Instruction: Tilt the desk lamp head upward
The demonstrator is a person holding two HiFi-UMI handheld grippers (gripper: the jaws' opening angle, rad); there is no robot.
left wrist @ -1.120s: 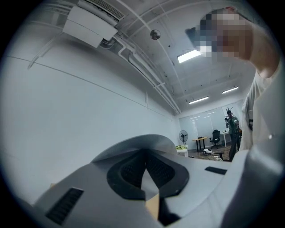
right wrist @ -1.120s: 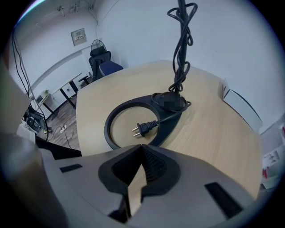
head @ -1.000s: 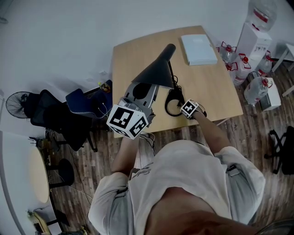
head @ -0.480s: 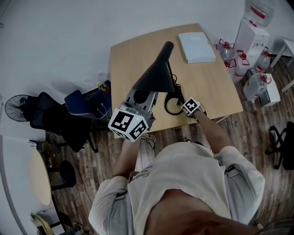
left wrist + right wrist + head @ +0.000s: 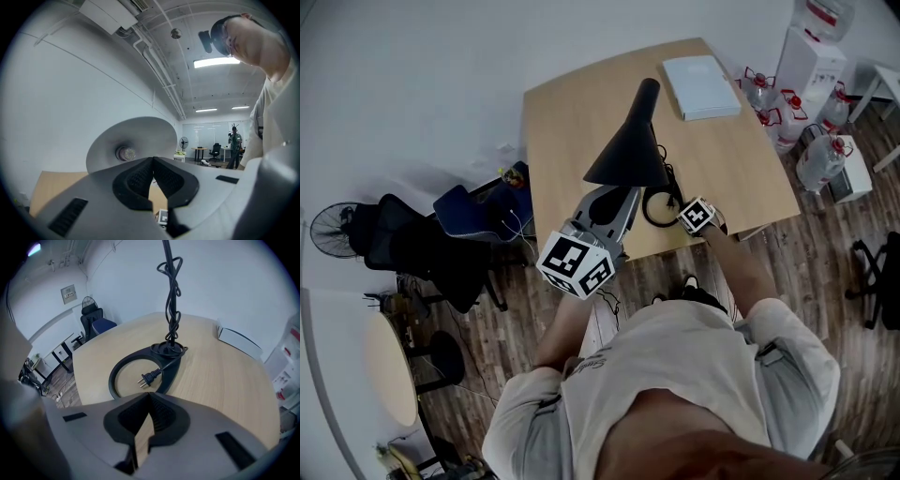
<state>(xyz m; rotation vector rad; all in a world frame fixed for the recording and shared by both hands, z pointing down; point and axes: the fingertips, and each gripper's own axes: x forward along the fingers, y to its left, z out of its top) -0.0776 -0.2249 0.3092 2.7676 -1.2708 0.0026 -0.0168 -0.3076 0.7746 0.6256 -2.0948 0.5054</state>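
Black lamp head (image 5: 624, 150) hangs above the desk (image 5: 572, 122), its rim just past our left gripper (image 5: 152, 160), whose jaws are clenched together. Our right gripper (image 5: 149, 395), also clenched and empty, sits beside the ring base (image 5: 114, 380).

We can't really read anything here, even the wall notice (image 5: 68, 294) is way too blurry.
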